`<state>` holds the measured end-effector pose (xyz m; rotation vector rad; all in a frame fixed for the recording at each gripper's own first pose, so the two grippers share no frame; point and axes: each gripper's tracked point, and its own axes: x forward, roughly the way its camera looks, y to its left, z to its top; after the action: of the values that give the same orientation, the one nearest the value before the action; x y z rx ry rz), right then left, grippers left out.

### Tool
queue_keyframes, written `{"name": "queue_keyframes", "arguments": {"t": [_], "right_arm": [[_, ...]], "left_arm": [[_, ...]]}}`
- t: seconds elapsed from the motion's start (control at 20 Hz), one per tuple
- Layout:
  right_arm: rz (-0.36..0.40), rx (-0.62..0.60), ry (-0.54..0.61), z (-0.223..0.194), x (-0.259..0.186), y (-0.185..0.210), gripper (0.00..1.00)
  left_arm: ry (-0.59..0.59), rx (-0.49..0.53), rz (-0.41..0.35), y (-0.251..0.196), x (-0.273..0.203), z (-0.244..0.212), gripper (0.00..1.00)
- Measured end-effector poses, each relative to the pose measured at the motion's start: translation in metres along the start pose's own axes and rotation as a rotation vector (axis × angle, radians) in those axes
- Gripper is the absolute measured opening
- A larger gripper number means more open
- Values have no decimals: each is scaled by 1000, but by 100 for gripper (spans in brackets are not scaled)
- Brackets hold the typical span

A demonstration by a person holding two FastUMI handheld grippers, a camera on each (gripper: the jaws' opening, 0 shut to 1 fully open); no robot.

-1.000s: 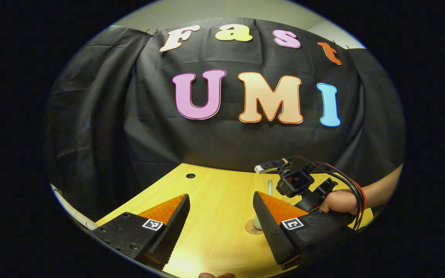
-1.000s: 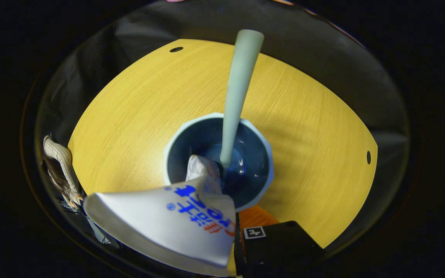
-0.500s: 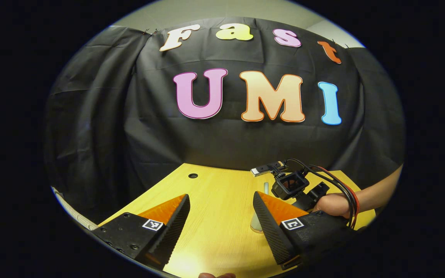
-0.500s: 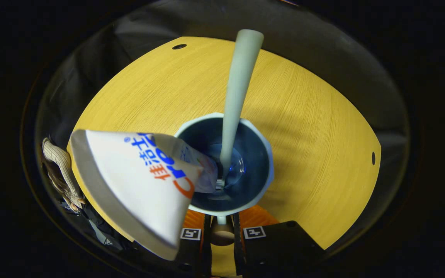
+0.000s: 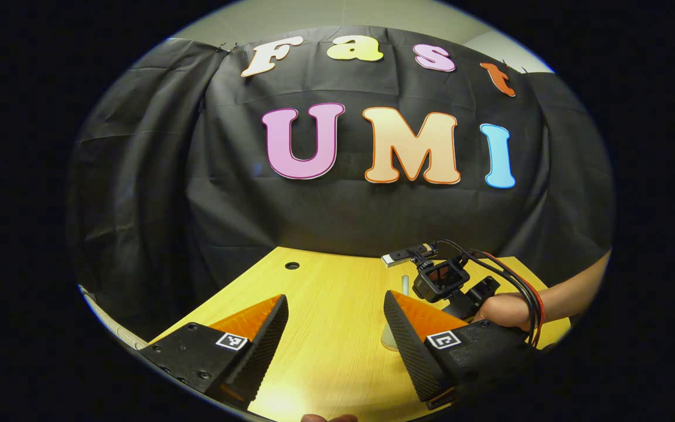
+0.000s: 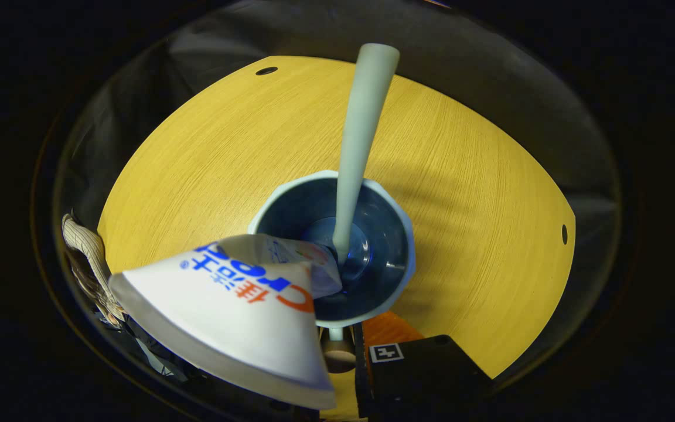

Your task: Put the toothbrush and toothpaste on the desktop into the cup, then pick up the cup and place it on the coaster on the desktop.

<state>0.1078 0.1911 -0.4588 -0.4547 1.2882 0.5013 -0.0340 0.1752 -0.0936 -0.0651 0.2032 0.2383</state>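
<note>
In the right gripper view, the camera looks straight down into the pale blue cup (image 6: 372, 275), which stands on the yellow wooden table (image 6: 478, 234). A pale green toothbrush (image 6: 361, 135) stands in the cup, head down at the bottom and handle leaning up and away over the far rim. The white toothpaste tube (image 6: 226, 316) also sits in the cup, its narrow end down inside and its flat crimped end leaning out over the near left rim. The right gripper (image 6: 337, 351) is just under the cup's near rim; one finger (image 6: 384, 343) lies beside the cup and the tube hides the other, so I cannot tell whether its fingers press on the rim. In the left gripper view, the left gripper (image 5: 334, 334) hovers over the table with its fingers wide apart and nothing between them. Beyond its right finger, a hand (image 5: 504, 310) holds the right gripper over the cup (image 5: 389, 337), with the toothbrush handle (image 5: 405, 284) poking up beside it.
</note>
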Motion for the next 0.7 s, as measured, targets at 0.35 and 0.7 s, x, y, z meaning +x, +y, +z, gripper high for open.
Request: {"name": "queue_keyframes", "arguments": {"t": [0.35,0.7], "right_arm": [[-11,41,-6,-8,-6,-6,61],[16,196,-186,-13,-69,-34,80]], "left_arm": [[-6,4,-21,-8,0,3,95],[-35,22,-83,-42,4,21,95]]}}
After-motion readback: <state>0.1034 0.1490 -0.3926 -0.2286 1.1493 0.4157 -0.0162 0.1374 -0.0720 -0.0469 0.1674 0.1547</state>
